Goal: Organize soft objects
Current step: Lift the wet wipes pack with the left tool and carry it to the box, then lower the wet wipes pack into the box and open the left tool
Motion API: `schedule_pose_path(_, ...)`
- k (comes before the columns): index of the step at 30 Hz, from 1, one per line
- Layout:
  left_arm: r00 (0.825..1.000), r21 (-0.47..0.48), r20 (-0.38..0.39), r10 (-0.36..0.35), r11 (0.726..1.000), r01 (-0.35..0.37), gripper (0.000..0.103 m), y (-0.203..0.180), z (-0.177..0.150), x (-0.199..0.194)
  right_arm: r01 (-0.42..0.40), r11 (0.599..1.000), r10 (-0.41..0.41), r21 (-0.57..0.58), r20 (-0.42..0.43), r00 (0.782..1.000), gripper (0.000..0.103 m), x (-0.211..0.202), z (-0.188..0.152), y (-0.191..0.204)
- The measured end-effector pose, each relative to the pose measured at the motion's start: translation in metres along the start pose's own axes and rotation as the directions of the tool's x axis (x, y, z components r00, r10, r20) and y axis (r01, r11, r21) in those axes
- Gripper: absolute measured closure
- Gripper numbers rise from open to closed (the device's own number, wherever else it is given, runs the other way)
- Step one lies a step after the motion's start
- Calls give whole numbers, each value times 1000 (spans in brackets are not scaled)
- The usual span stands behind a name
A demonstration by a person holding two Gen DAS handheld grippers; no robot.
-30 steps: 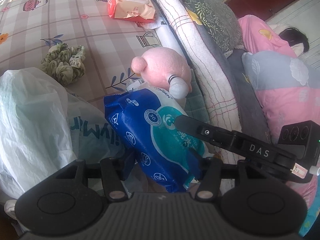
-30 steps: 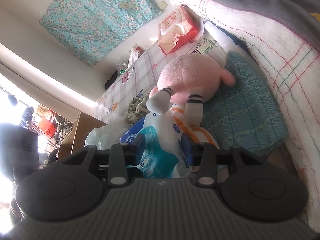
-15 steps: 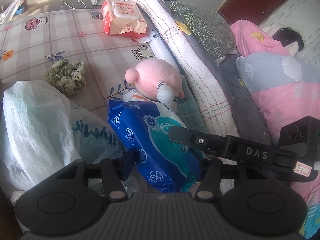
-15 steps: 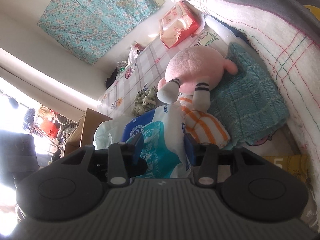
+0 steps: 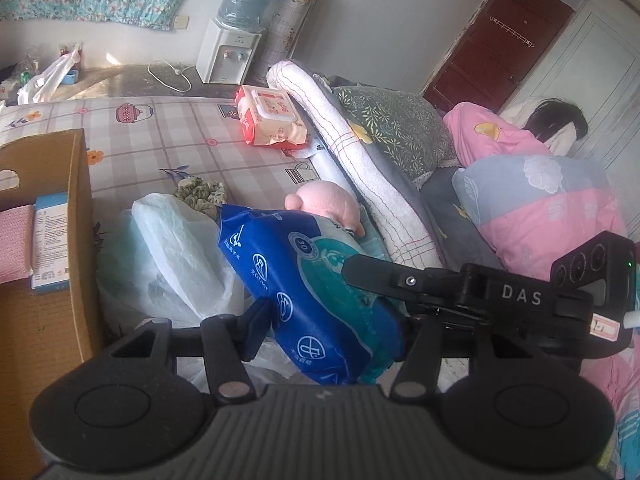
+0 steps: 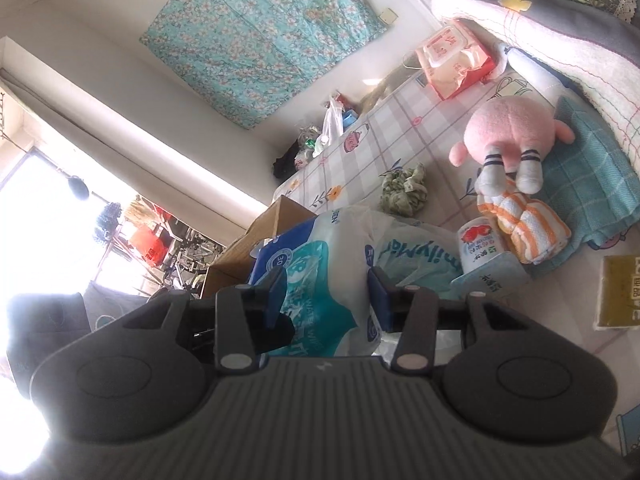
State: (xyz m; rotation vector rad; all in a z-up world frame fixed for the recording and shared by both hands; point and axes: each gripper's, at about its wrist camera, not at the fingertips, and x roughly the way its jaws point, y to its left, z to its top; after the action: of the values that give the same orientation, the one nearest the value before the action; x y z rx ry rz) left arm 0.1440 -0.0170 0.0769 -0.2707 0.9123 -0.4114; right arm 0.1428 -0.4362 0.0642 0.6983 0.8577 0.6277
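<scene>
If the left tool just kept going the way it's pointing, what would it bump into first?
Nothing new right away: the left tool is already clamped on the blue wipes pack. Pushed on, that pack would probably meet the pink plush toy just beyond it, though depth is hard to judge.

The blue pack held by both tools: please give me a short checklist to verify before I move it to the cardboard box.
1. Left tool grips the pack: ok, the pack fills the gap between its fingers.
2. Right tool grips the pack too: ok, both pads press on it.
3. Pack apart from the plush: ok in the right wrist view.
4. Pack free of the bag beside it: cannot tell, they overlap in both views.
5. Box open, with bare floor inside: ok.
6. Way to the box clear: probably not ok, the bag bulges between pack and box.
</scene>
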Motion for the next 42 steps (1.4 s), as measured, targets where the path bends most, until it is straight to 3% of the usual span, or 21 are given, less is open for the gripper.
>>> schedule_pose_path(8,985,-96,118,128,988,-117,47,59,-21,-87,-144,985,133,-97,-112,985,57,52,-32,87)
schedule_pose_path(13,972,-169,118,205,968,-183,47,101,-33,-116,-197,975,170,-105,-223,960,55,101,-61,127)
schedule_pose_path(18,965,-207,89,246,952,-223,47,144,-39,-123,-187,973,144,-139,-274,951,54,139,-79,150)
schedule_pose_path(23,969,-202,3,245,950,-240,44,184,-37,-98,-120,968,55,-218,-282,958,53,163,-90,157)
schedule_pose_path(27,947,-206,-147,284,928,-310,45,214,-49,-59,-125,964,62,-233,-261,963,53,152,-89,155)
schedule_pose_path(30,938,-225,-196,286,918,-327,45,227,-54,-49,-130,957,68,-260,-232,970,53,137,-82,153)
schedule_pose_path(34,924,-197,-241,298,917,-347,39,231,-53,-43,-167,966,117,-199,-240,964,53,124,-74,141)
schedule_pose_path(37,906,-166,-299,301,918,-359,32,232,-55,-38,-177,967,131,-186,-232,964,53,116,-75,136)
schedule_pose_path(42,859,-139,-437,267,923,-358,31,236,-64,-10,-190,970,150,-152,-242,959,53,118,-76,130)
